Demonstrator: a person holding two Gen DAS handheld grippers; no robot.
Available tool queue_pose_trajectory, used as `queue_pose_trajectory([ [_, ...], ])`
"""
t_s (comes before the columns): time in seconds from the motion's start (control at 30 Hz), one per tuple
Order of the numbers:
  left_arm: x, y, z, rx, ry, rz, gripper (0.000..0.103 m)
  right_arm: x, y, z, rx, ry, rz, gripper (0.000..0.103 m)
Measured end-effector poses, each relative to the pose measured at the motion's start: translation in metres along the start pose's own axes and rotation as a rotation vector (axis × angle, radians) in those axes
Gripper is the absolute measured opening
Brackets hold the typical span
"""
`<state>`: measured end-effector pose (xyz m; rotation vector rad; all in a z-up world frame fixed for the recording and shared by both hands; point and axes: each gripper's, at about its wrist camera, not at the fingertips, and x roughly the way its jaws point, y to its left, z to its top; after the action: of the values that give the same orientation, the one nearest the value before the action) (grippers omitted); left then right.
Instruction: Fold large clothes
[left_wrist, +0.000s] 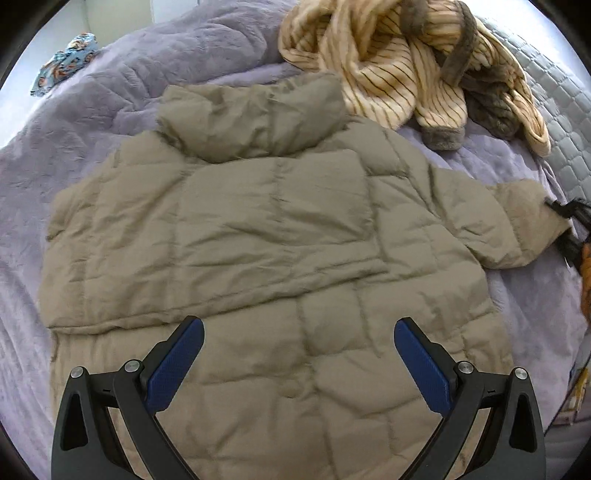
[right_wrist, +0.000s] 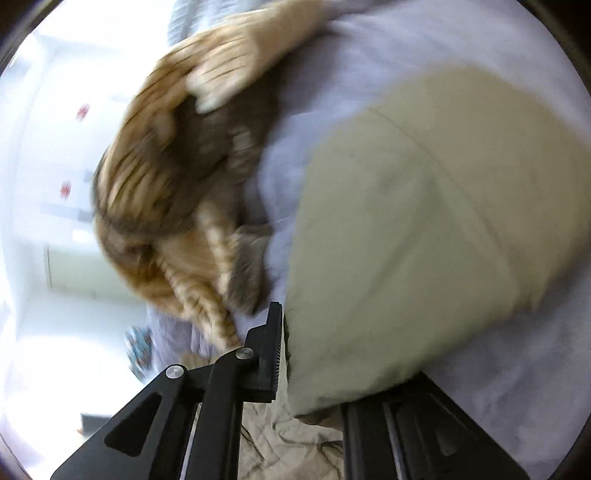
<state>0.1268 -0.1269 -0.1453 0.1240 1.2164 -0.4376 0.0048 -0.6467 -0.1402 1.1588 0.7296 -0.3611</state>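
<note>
Only from the left wrist, striped garment (left_wrist: 402, 62) beyond jacket (left_wrist: 258, 240) collar.

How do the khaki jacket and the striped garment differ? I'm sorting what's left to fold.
The khaki jacket is plain, quilted and spread flat; the striped garment is cream with dark stripes, grey-trimmed and crumpled. The right gripper clamps the jacket's sleeve; the striped one lies untouched. Both rest on the purple blanket.
</note>
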Motion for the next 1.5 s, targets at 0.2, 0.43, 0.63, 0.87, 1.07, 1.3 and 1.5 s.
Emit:
queue_pose_trajectory([
  [0.2,-0.015,0.054,0.01,-0.12,-0.074,0.063,0.103,0.018,0.125,-0.059,-0.388,0.051,0.047,0.011],
  [0.43,-0.028,0.115,0.015,-0.212,-0.134,0.129,0.103,0.085,0.247,-0.202,-0.913,0.183,0.072,0.011],
  [0.63,-0.027,0.152,0.007,-0.254,-0.159,0.179,0.103,0.162,0.234,-0.308,-1.076,0.366,-0.062,0.011],
  [0.87,-0.009,0.163,-0.001,-0.261,-0.141,0.159,0.103,0.207,0.189,-0.323,-0.914,0.525,-0.148,0.042],
  [1.07,-0.004,0.151,0.003,-0.251,-0.144,0.089,0.103,0.169,0.182,-0.292,-0.724,0.508,-0.089,0.063],
  [1.3,-0.012,0.163,0.004,-0.276,-0.173,0.02,0.103,0.149,0.142,-0.22,-0.363,0.358,-0.076,0.056],
  [1.5,-0.028,0.19,-0.001,-0.326,-0.205,-0.012,0.103,0.154,0.219,-0.258,-0.682,0.34,0.016,0.026],
])
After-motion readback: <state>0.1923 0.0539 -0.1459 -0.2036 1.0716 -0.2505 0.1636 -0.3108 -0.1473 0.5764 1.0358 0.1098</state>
